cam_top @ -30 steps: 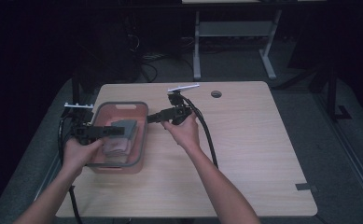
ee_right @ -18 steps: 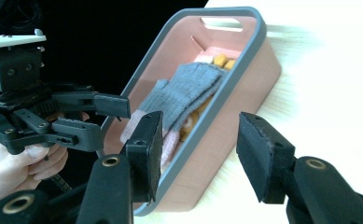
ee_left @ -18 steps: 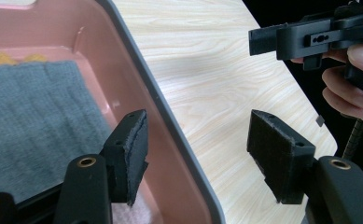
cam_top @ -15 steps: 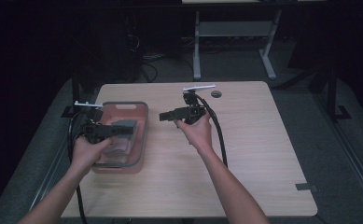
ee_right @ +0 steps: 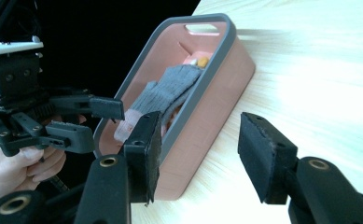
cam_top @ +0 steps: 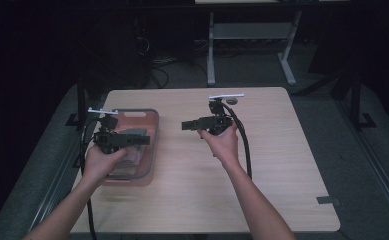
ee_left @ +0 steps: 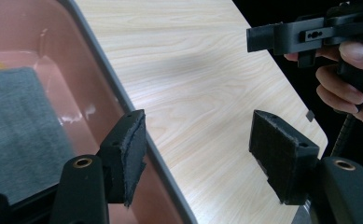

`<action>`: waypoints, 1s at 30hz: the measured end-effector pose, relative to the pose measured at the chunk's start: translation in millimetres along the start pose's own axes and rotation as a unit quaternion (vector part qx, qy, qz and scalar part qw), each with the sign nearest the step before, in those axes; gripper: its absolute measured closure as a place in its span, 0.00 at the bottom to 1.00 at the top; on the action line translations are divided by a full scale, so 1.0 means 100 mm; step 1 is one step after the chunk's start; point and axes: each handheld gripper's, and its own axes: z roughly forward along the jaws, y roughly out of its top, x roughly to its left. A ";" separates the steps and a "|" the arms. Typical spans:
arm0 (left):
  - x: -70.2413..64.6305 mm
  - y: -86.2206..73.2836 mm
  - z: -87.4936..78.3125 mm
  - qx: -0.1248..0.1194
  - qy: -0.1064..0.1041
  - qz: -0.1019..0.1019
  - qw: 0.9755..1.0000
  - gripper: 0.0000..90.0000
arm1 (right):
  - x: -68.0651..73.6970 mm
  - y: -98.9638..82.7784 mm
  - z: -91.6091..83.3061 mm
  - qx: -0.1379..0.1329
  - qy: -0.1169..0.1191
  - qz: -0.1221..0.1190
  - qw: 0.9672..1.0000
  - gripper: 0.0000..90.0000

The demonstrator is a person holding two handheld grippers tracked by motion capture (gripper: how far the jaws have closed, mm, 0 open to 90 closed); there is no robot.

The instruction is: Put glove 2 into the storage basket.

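A pink bin (cam_top: pixel 154 145) with a grey rim sits on the left part of the wooden table (cam_top: pixel 272 165). A grey cloth (ee_right: pixel 170 88) lies inside it, with something orange (ee_right: pixel 200 60) at its far end. My left gripper (cam_top: pixel 144 140) hovers over the bin and points right. Its jaws (ee_left: pixel 198 149) have just been opening and stand open, straddling the bin's rim (ee_left: pixel 109 84) with nothing gripped. My right gripper (cam_top: pixel 184 125) hangs over the table right of the bin and points left at it. Its jaws (ee_right: pixel 198 154) have also been opening, with nothing between them.
A small dark round object (cam_top: pixel 232 101) lies near the table's far edge, behind the right gripper. A grey tape patch (cam_top: pixel 327 201) sits near the front right corner. A desk frame and cables stand on the dark floor beyond.
My right gripper has drawn away from the bin toward the right. My left gripper has shifted a little to the right over the bin.
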 end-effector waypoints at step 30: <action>-0.36 0.08 0.46 0.020 -0.038 0.028 0.999 0.38 | -0.43 -0.20 -0.61 -0.035 -0.010 0.040 0.999 0.53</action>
